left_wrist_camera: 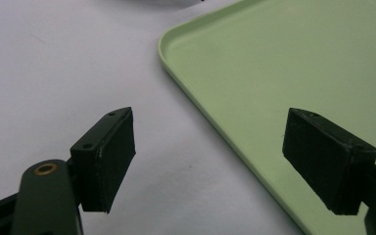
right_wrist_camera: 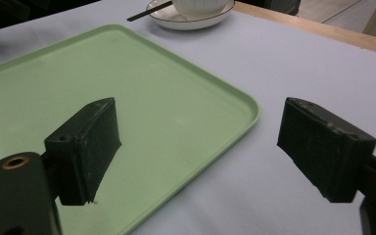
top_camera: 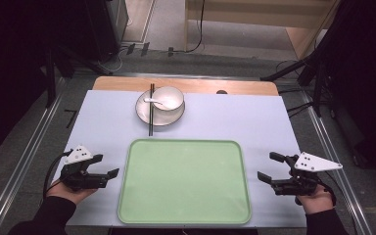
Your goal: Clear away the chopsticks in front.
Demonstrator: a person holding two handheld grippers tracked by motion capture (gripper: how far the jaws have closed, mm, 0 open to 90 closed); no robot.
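Two tongs at rest, nothing gripped. Left tongs [top_camera: 108, 174] sit at 9 o'clock of the green tray [top_camera: 142, 210], jaws spread wide and empty; right tongs [top_camera: 266, 168] at 3 o'clock, likewise released. Tray bare, centred near the worktop's [top_camera: 103, 122] front edge. At 12 o'clock of the tray, apart from it: plate [top_camera: 144, 113] carrying a white bowl [top_camera: 171, 100], with a spoon [top_camera: 152, 101] in the bowl. Black chopsticks [top_camera: 151, 110] lie across the plate's left side. Judgement: work not yet begun; dishes untouched, presumably all still to be moved onto the tray.
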